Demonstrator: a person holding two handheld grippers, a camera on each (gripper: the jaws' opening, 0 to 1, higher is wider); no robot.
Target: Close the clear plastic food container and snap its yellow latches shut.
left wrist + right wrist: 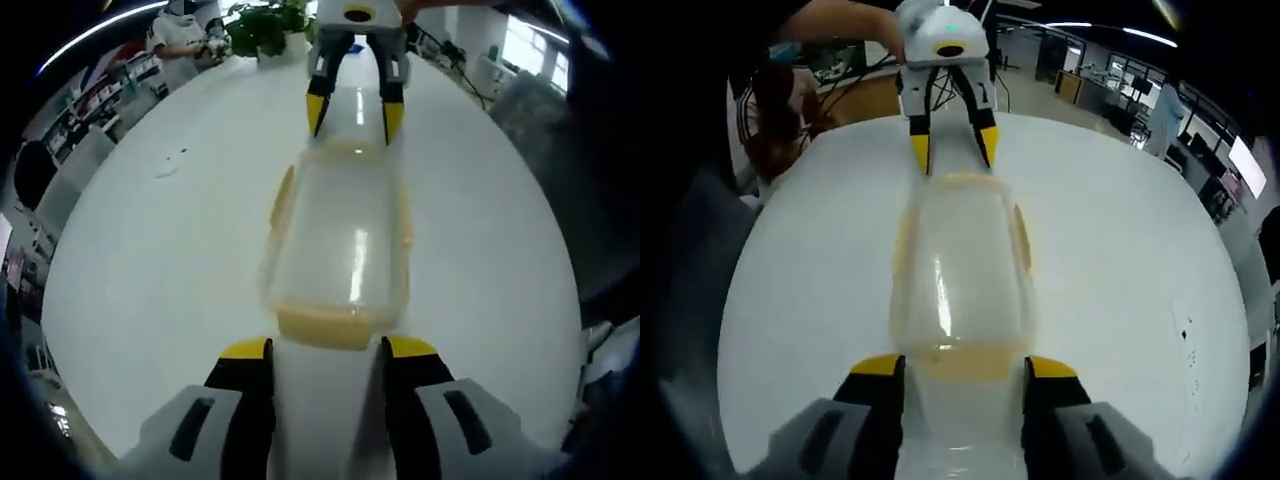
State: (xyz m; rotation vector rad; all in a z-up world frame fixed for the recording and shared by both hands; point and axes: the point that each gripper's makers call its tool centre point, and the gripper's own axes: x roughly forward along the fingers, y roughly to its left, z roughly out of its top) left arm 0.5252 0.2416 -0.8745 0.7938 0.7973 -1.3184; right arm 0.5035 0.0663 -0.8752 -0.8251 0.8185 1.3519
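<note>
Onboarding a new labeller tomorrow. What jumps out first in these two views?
The clear plastic food container with yellow latches lies lengthwise in the middle of the round white table, its lid on. The two grippers face each other across it, one at each short end: the left gripper with jaws open at one end latch, the right gripper likewise open at the opposite one. A green plant stands at the table's far edge.

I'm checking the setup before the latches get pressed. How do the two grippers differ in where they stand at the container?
The left gripper sits at one short end of the container; the right gripper sits at the opposite short end. Each faces the other along the lid. In the left gripper view, a plant stands behind the right gripper; in the right gripper view, a hand holds the left. Both are open, yellow-tipped, straddling a yellow end latch.
</note>
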